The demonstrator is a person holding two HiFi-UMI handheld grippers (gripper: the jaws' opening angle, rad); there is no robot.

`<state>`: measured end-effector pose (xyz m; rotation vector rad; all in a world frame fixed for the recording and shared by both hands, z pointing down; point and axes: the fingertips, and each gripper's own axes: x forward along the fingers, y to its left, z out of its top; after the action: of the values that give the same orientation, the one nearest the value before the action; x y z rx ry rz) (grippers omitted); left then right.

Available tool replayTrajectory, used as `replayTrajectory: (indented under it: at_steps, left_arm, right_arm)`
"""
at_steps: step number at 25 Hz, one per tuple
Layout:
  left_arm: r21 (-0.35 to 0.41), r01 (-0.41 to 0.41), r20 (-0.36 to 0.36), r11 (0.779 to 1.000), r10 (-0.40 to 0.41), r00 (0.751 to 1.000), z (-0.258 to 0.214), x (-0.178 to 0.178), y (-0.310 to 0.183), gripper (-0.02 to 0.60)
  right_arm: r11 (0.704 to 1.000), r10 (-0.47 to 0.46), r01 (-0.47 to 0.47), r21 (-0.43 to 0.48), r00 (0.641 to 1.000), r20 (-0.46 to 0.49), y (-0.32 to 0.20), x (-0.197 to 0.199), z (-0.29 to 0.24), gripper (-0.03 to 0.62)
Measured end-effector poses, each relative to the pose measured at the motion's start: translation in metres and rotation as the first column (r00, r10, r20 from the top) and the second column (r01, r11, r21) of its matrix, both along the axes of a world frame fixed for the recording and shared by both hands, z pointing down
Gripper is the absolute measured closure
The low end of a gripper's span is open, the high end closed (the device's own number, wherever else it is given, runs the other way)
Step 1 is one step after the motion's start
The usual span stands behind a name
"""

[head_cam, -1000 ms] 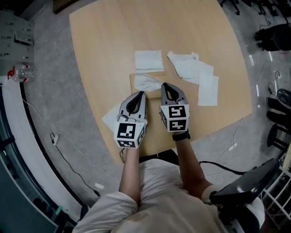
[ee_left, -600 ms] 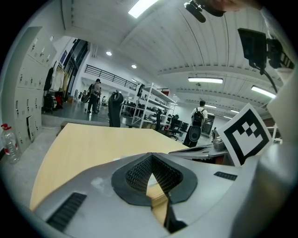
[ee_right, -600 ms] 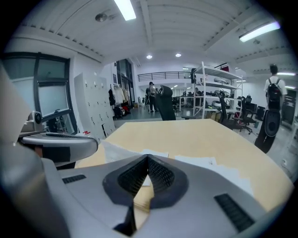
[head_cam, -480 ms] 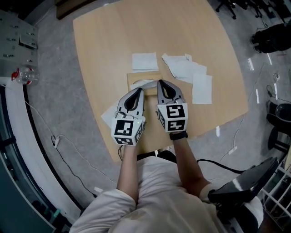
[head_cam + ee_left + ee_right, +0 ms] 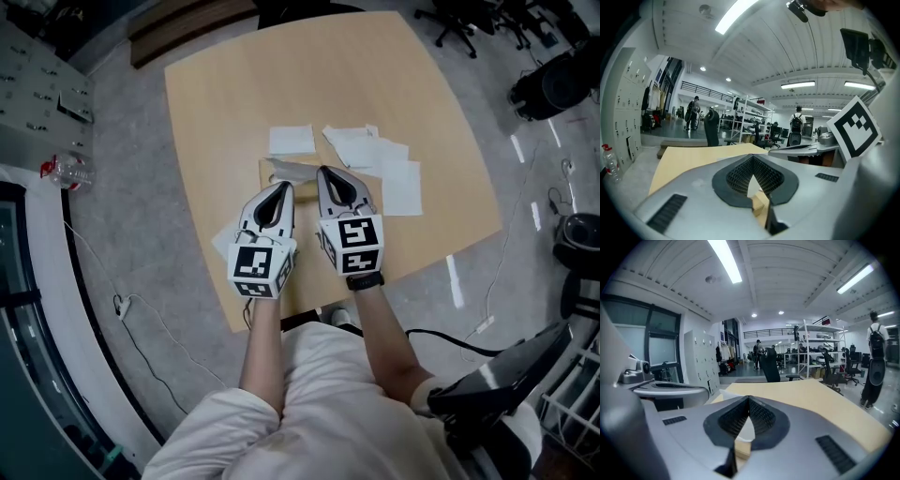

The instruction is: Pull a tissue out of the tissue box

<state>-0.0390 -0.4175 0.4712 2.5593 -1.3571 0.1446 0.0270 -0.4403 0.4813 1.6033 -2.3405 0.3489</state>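
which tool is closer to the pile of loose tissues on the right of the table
Right. The right tool sits just left of the tissue pile, close to its edge; the left tool is farther left, on the other side of the right tool.

Tissue box (image 5: 267, 174): hidden over its near part by both grippers; only the far edge and left corner visible in the head view.
Slot tissue (image 5: 292, 170): covered at its right end by the right gripper (image 5: 324, 172); impossible to tell whether pinched between the closed jaws.
Loose tissue (image 5: 223, 242): near-left of the tissue box, mostly under the left gripper (image 5: 281, 188); only a corner showing.
White sliver (image 5: 753, 186): glimpsed behind the left gripper's closed tips, too narrow to identify.
People (image 5: 797, 123): far beyond the tissue box, too small for detail.
Bottle (image 5: 64, 171): well left of the tissue box, too small to judge contents.
Chair (image 5: 502, 394): nearer than the tissue box, to the right, cut off by the bottom edge.
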Motion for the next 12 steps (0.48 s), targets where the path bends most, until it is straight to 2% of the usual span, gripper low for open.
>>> replayTrajectory:
  at_steps: [12]
  left_arm:
    - [0.163,0.018,0.049,0.987,-0.026,0.998,-0.087,0.020,0.056,0.580]
  right_arm:
    - [0.981,-0.034,0.021,0.192,0.998,0.062,0.052,0.017,-0.101,0.591]
